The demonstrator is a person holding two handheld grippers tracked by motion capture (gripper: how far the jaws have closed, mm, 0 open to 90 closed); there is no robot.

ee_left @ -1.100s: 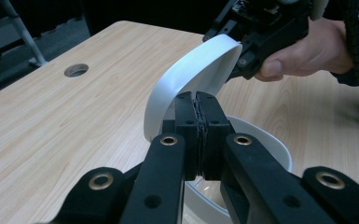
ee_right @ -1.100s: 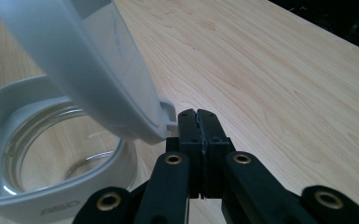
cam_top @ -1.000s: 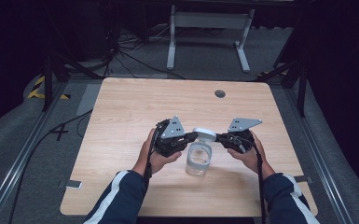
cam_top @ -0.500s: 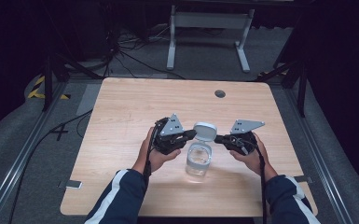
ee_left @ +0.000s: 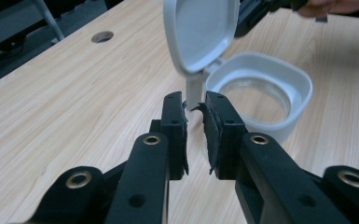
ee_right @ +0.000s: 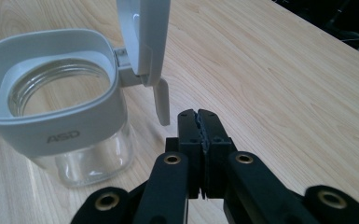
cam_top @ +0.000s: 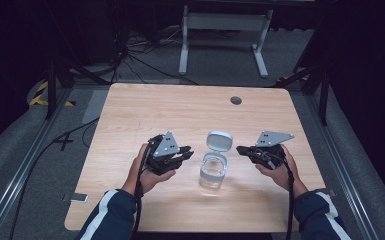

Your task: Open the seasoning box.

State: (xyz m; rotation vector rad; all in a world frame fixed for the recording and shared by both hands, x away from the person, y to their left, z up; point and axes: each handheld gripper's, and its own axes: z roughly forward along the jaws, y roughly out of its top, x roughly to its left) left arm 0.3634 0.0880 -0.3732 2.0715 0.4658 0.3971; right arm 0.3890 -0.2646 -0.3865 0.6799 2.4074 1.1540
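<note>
Setting: a person sits at a light wooden table (cam_top: 145, 115), a two-jaw gripper in each hand, forearms in dark sleeves with white stripes.
Jar: a clear glass jar (cam_top: 213, 172) with a grey square collar stands near the middle of the table's near half, between the two grippers; its mouth is uncovered.
Lid: the hinged grey lid (cam_top: 219, 140) stands flipped up on the jar's far side, roughly upright.
Left gripper: the left gripper (cam_top: 186, 154) sits just left of the jar, jaws a narrow gap apart and holding nothing; in the left gripper view its tips (ee_left: 195, 111) lie close by the lid's hinge tab.
Right gripper: the right gripper (cam_top: 240, 149) rests to the jar's right, jaws pressed together on nothing; in the right gripper view its tips (ee_right: 198, 116) lie just beside the lid's hanging tab, apart from it.
Table detail: a round cable hole (cam_top: 236, 100) lies toward the far edge.
</note>
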